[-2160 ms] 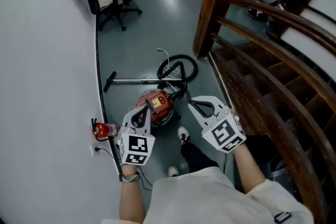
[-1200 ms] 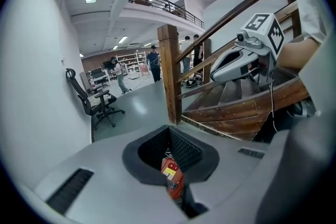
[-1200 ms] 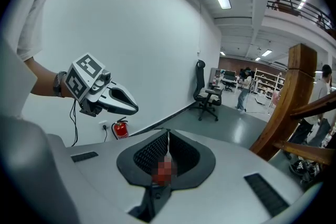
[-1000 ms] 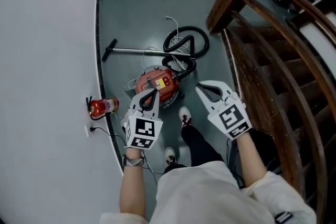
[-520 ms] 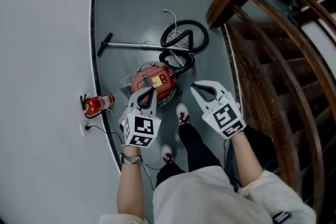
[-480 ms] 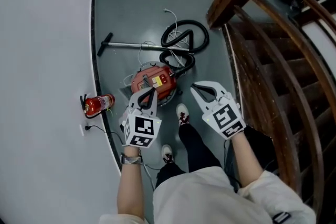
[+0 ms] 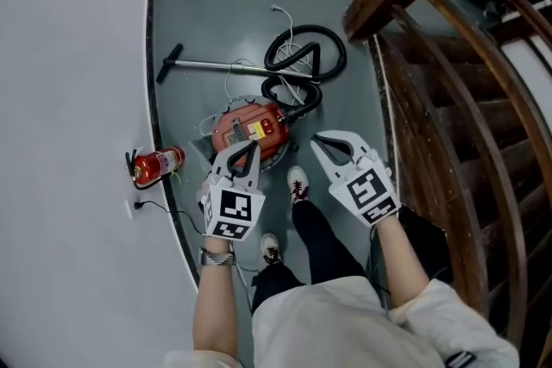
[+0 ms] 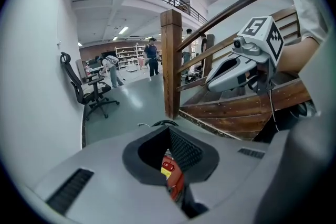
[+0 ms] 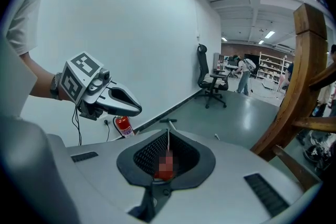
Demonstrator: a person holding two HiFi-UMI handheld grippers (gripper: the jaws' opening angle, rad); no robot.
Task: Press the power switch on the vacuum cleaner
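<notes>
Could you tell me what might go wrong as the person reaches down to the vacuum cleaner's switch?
1. The hose and thin white cord lie loose on the floor beside the vacuum cleaner, close to the person's shoe; a step forward could snag them.
2. The left gripper, jaws shut, hangs over the near edge of the red body; its blunt tip might slip off a small switch or nudge the body aside.

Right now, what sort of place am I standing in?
Probably a large workplace hall, beside a wooden staircase: there is an office chair, storage shelves far back, and a fire extinguisher.
</notes>
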